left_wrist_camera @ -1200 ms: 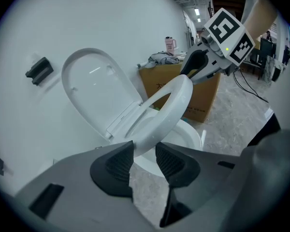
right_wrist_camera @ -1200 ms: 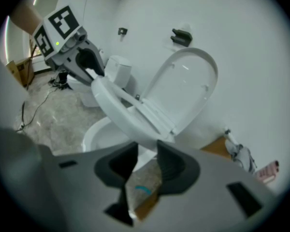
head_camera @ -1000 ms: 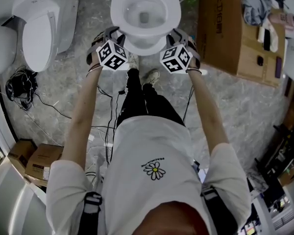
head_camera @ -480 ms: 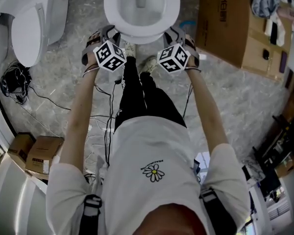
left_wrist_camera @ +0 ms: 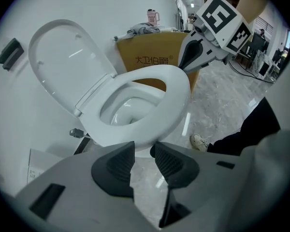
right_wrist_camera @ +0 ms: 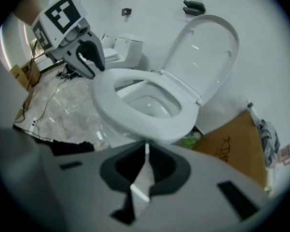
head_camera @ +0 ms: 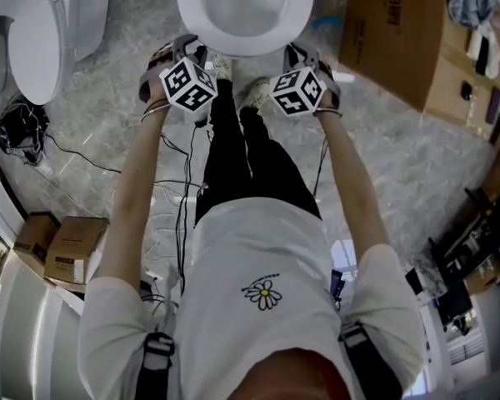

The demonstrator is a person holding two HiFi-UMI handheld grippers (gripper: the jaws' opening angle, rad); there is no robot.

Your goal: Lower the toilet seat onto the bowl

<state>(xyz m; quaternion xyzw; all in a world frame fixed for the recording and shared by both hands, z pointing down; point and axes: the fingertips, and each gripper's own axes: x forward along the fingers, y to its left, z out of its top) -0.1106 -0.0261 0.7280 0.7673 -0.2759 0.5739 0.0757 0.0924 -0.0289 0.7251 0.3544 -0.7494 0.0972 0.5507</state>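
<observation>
Grey marble floor (head_camera: pixel 108 165) fills the head view. A large cardboard box (head_camera: pixel 392 32) stands at the upper right, just beside the toilet. A second toilet (head_camera: pixel 33 40) sits at the upper left, with a tangle of black cables (head_camera: pixel 17 132) below it and two small cartons (head_camera: pixel 62 252) at the lower left edge. Nothing lies between the grippers and the toilet.

The toilet seat (head_camera: pixel 248 47) lies flat on the bowl (head_camera: pixel 243 7) at the top centre, and its lid (right_wrist_camera: pixel 203 57) is raised against the wall. The left gripper (head_camera: pixel 183 52) is at the seat's front left. Its jaws have just been closing but stand apart, with only floor in the gap and the rim just past their tips. The right gripper (head_camera: pixel 304 57), at the front right, has just closed. Its pads meet on nothing, with the rim just beyond them.

Both forearms (head_camera: pixel 137 198) reach straight up the frame, with the grippers tilted steeply down on either side of the person's shoes (head_camera: pixel 254 94).
</observation>
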